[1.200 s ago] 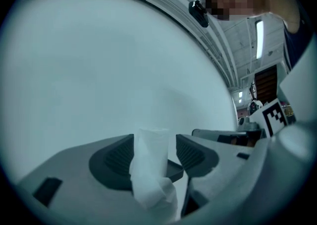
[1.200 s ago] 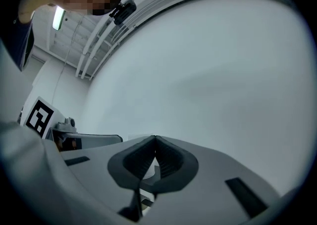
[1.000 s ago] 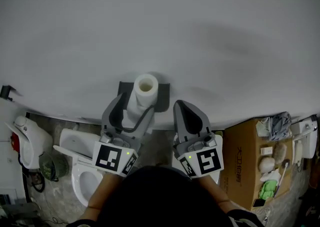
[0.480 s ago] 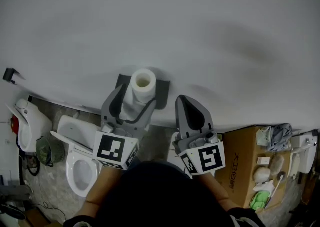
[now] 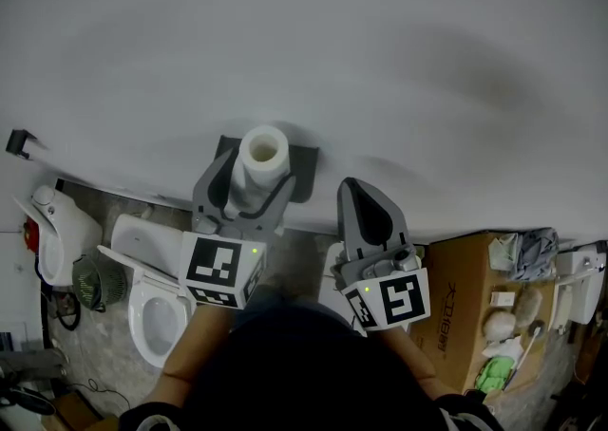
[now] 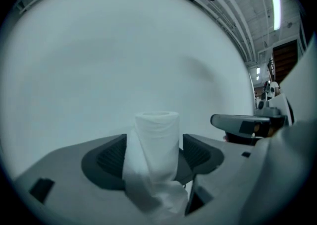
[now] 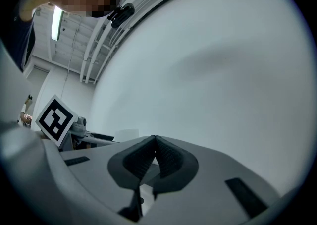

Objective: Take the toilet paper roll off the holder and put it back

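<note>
Looking down from your head view, you see the toilet paper roll (image 5: 263, 152) as a white cylinder standing upright, its hollow core facing up at you. It sits on the dark holder (image 5: 305, 178), which is fixed against the plain grey wall (image 5: 380, 59). Your left gripper (image 5: 256, 175) reaches in from below with one jaw on each side of the roll. Your right gripper (image 5: 354, 190) hangs just to the right of the holder, apart from the roll, with its jaws pointing at the wall. The wall bounds everything ahead. Below the grippers lie a toilet (image 5: 157, 301) on your left and a cardboard box (image 5: 465, 296) on your right, both well clear of the roll.

Your left gripper view shows the roll (image 6: 157, 140) centred between the two dark ribbed pads (image 6: 111, 158). The jaws stand spread wide, and a narrow slit shows on each side, so the pads are not squeezing the paper. A loose sheet (image 6: 166, 196) hangs down the front of the roll toward the gripper's body. Bare wall fills the space behind and above.

Your right gripper view shows its jaws closed tip to tip with nothing between them. Only wall lies ahead. The left gripper's marker cube (image 7: 55, 120) appears off to the left.
</note>
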Demonstrator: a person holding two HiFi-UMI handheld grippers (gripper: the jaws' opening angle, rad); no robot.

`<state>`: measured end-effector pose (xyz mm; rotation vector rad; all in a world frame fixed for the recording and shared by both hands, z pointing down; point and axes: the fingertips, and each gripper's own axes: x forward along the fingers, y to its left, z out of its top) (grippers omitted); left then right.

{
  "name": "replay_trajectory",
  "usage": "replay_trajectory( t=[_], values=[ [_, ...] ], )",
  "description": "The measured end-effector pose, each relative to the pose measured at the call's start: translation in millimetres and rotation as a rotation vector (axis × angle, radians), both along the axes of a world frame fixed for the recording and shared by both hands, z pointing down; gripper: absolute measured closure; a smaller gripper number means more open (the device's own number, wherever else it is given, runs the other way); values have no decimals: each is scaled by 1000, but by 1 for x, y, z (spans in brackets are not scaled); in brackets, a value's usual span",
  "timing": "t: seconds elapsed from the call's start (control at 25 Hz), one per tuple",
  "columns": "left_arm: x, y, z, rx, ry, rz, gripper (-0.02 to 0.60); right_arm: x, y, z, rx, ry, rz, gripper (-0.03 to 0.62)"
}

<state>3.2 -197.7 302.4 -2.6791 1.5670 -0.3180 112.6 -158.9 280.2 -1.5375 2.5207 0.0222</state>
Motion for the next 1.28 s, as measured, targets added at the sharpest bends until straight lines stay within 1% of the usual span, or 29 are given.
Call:
replay_trajectory(
  t=[0.44,0.64,1.04,1.12,1.28],
  values=[
    [4,-11,7,-52,-18,19,246,6,2,0,2,18,59,577],
    [10,-14,13,-65,-55,55,247,2,-3,-1,-1,17,87,579],
    [9,-15,13,-56,-88,57,249,-7,-6,-2,-9,24,141,579],
    [8,-14,13,-49,-91,65,261,-8,-6,-2,-10,22,153,579],
    [6,-10,11,-42,-70,91,278,-8,-1,-3,2,25,171,578]
  ],
)
